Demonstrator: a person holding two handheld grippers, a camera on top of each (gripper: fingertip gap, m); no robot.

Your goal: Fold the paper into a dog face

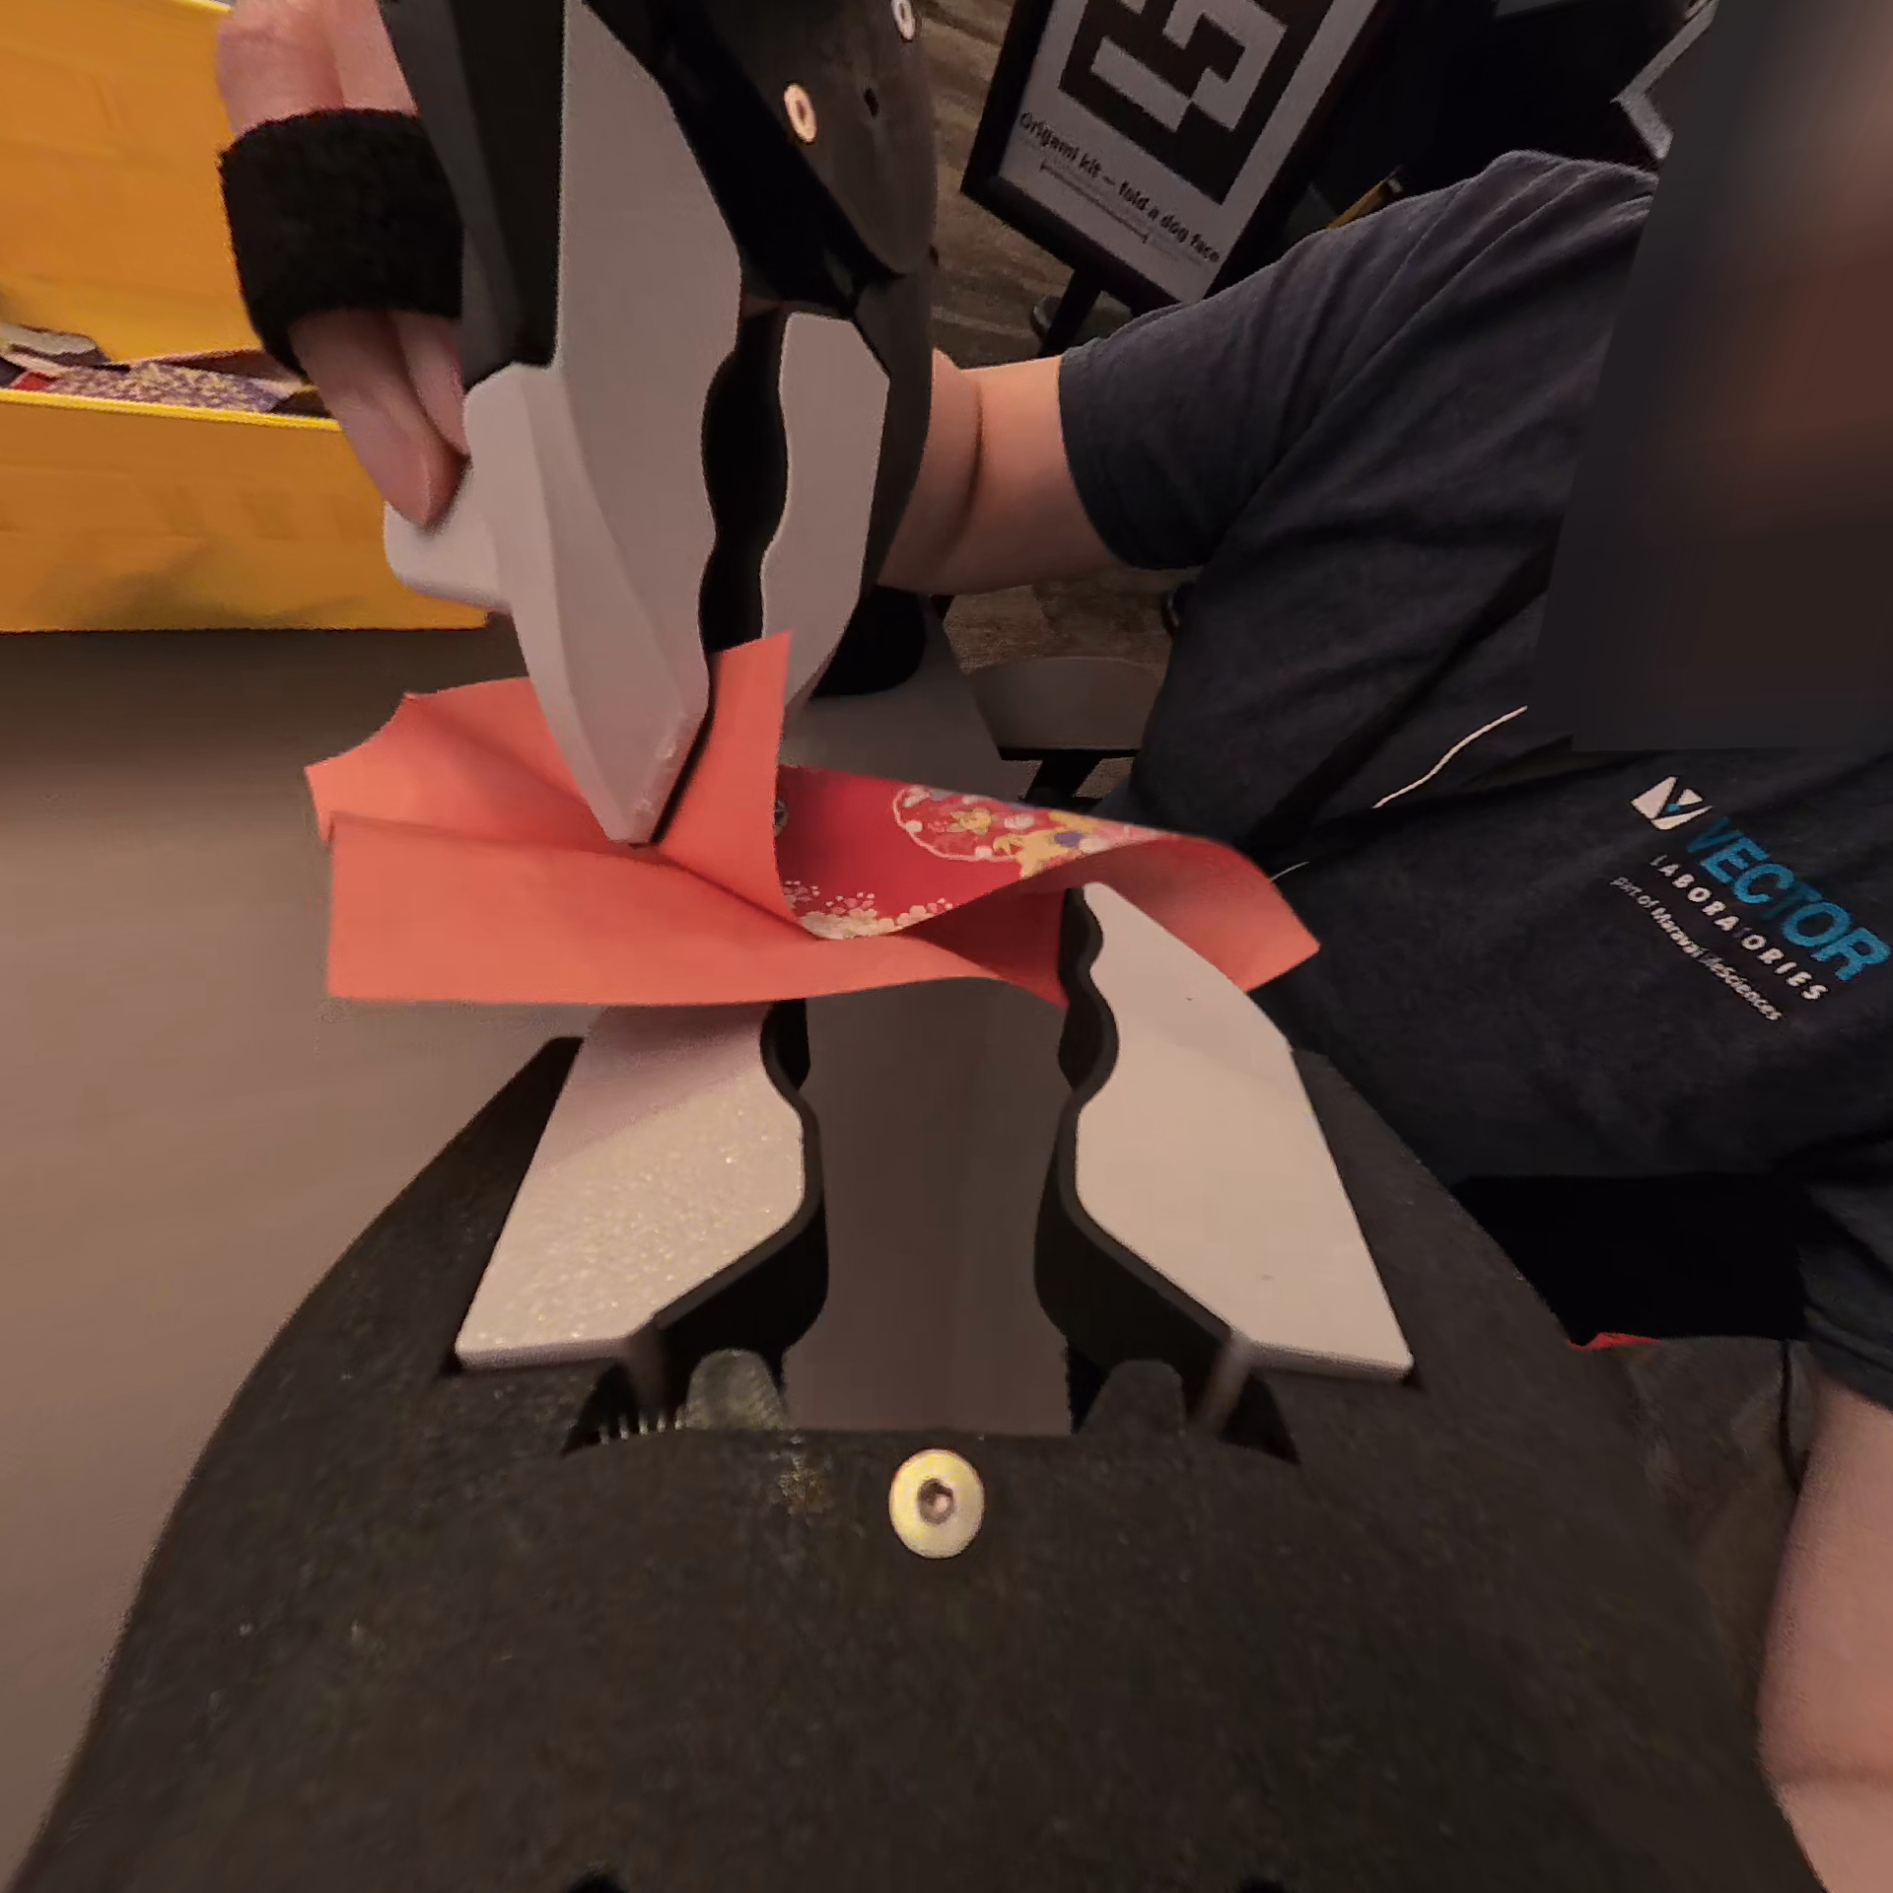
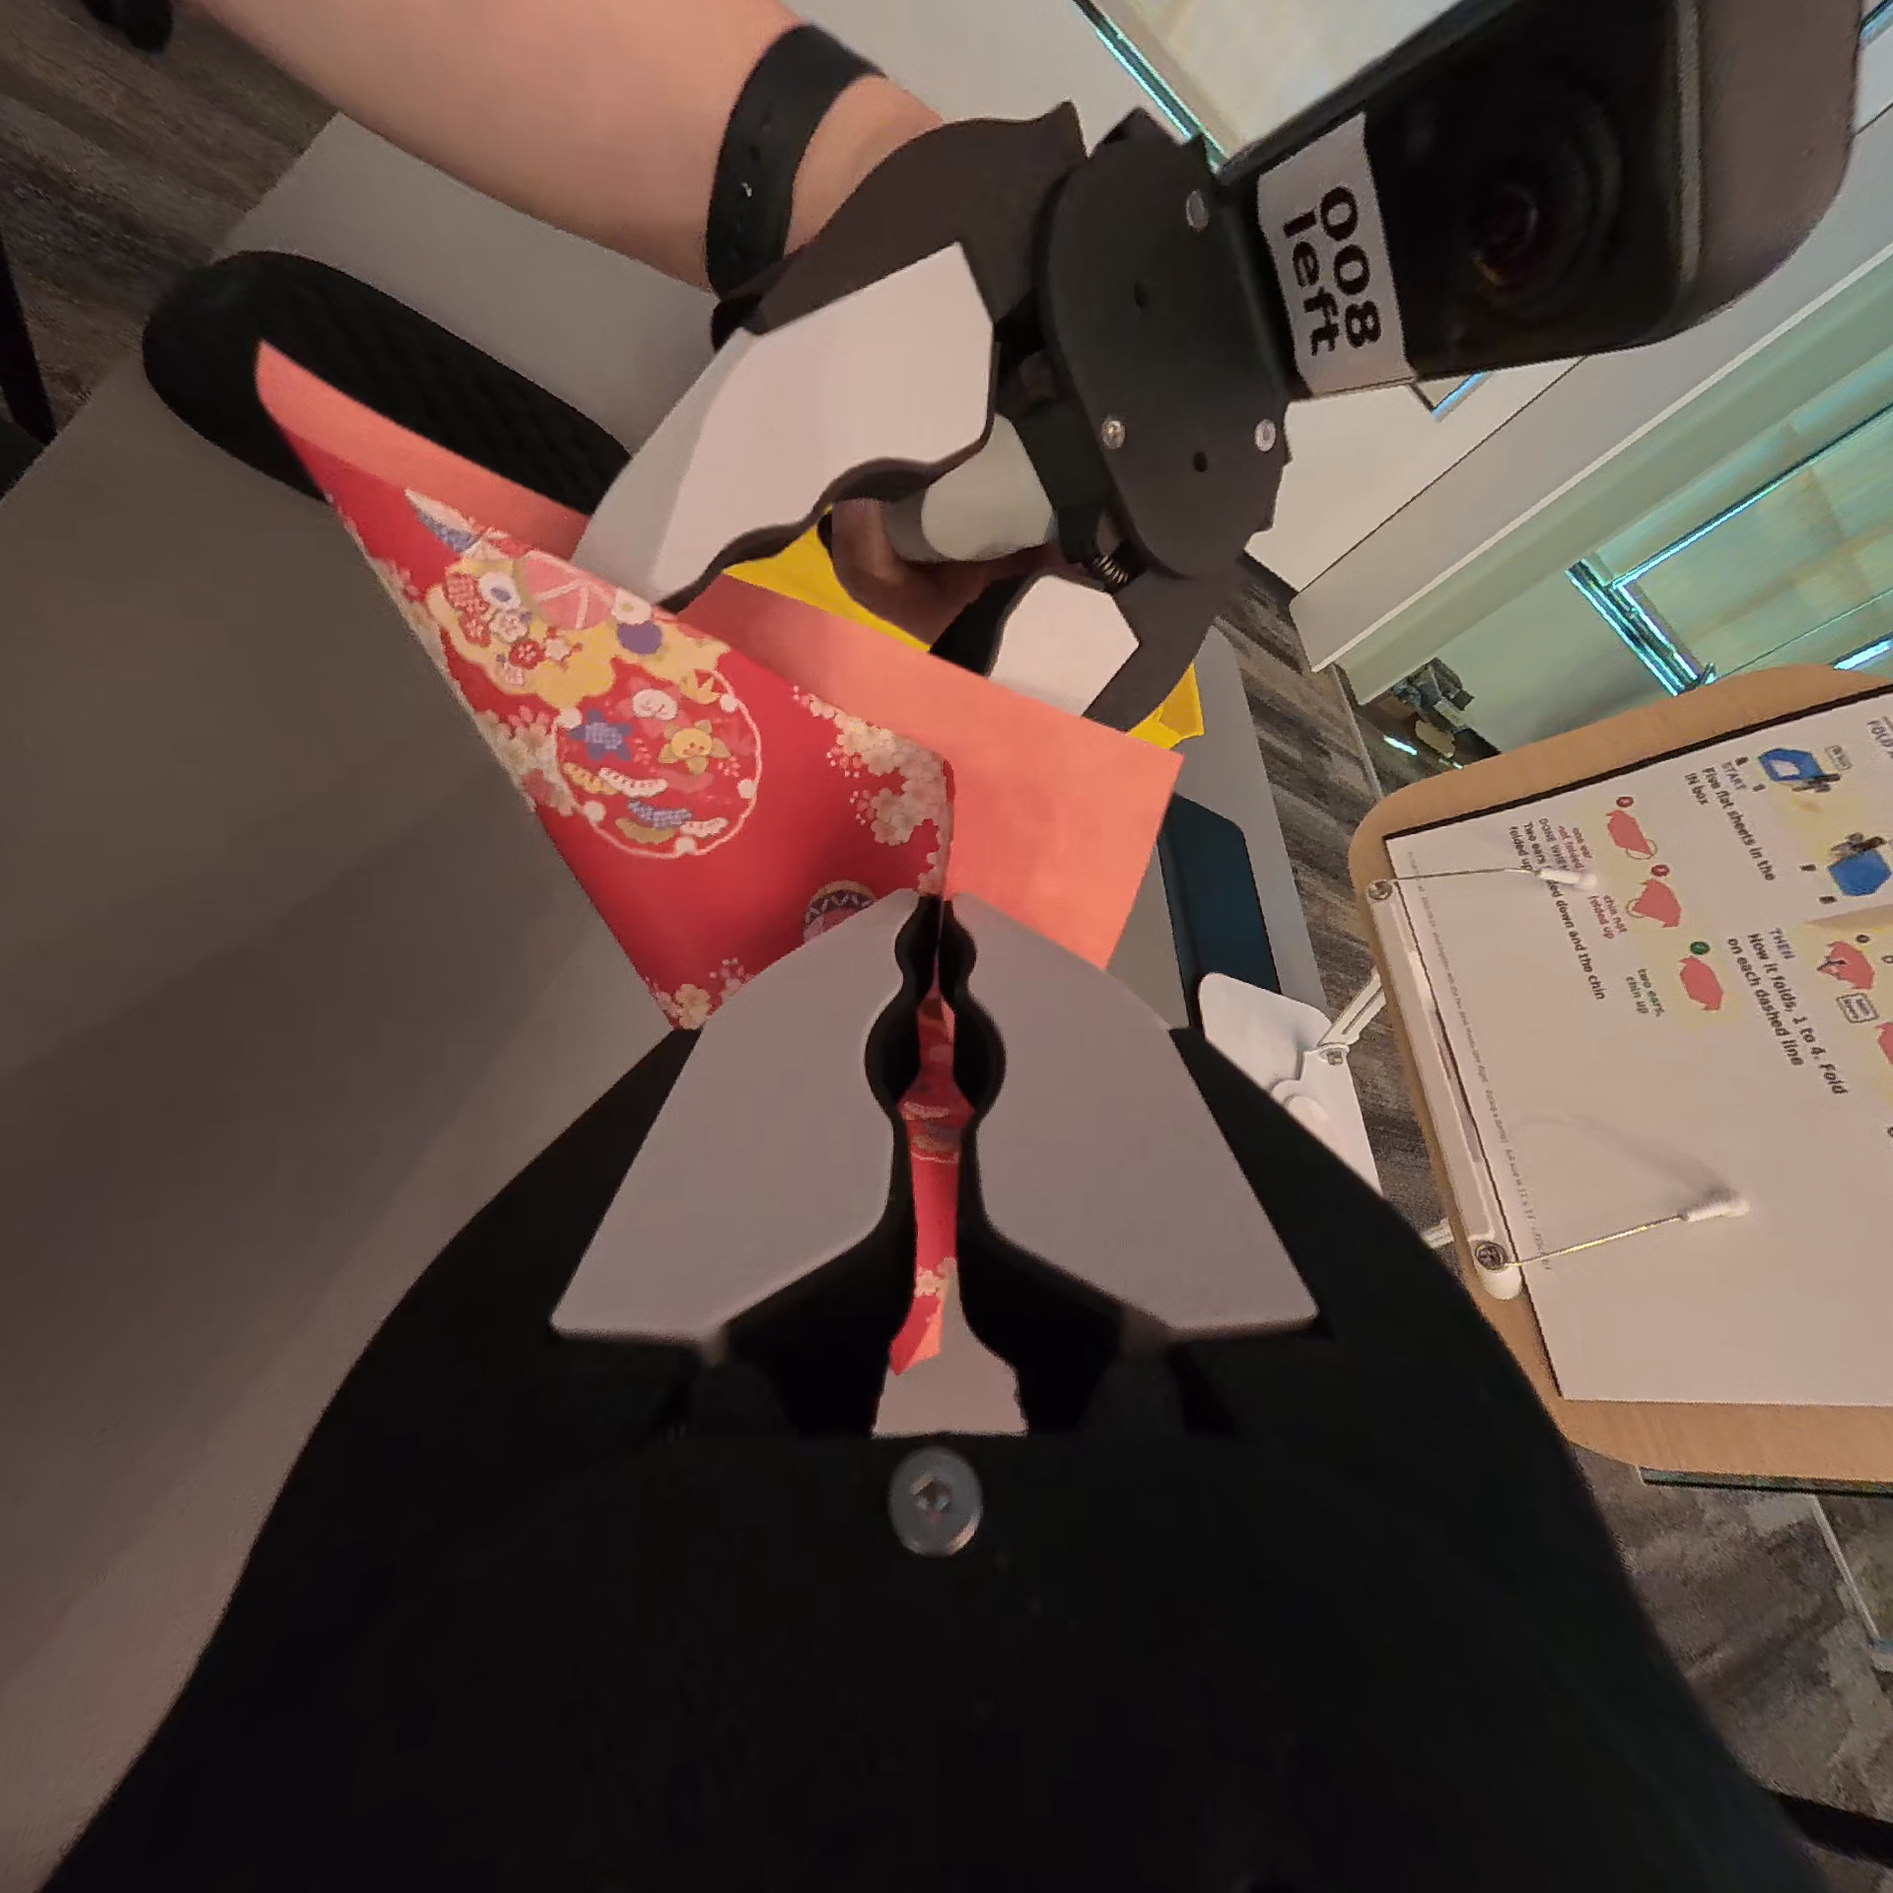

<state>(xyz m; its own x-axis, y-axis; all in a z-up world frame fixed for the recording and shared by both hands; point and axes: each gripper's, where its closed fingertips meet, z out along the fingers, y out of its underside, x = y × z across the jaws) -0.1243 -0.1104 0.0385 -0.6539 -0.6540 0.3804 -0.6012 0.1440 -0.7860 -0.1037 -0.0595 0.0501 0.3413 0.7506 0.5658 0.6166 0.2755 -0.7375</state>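
Thin, light paper (image 1: 574, 922), plain salmon back and red flowered front, held up above the grey table (image 1: 154, 1024). Right gripper (image 2: 937, 907) clamped on a fold; left gripper (image 1: 932, 1024) wide apart beneath (not touching, seemingly). Creases easily, tears if pulled; best pinched near folded edges.

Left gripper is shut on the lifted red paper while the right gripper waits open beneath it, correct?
Roles are swapped. In the right wrist view the right gripper is shut on the red paper; the left wrist view shows the left gripper open beneath the lifted sheet.
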